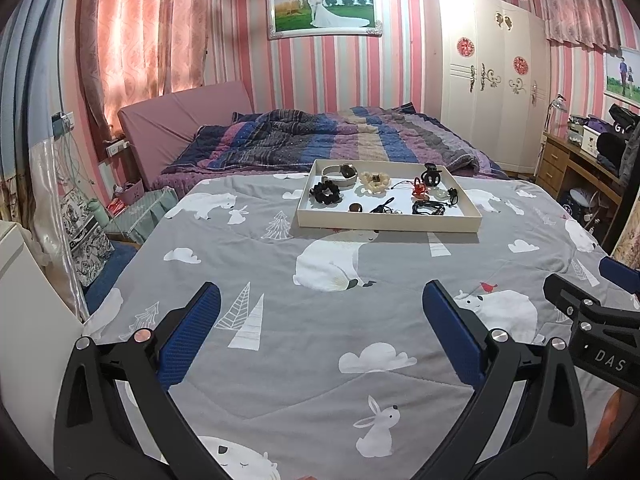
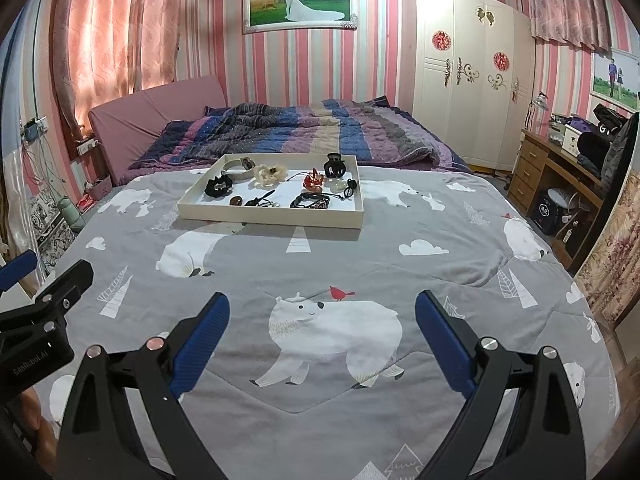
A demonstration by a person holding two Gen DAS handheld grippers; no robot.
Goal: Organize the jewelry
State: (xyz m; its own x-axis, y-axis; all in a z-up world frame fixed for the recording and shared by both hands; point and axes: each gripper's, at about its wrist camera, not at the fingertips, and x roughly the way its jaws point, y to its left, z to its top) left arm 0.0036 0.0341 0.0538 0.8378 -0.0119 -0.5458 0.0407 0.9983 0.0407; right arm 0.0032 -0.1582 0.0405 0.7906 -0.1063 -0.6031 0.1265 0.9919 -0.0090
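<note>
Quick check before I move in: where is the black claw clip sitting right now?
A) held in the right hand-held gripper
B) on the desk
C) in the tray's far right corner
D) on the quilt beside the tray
C: the black claw clip lies inside the tray at its far right corner, and both hand-held grippers are open and empty.

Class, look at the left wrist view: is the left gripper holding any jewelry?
No, the left gripper is open over the quilt; the jewelry stays in the tray.
</note>
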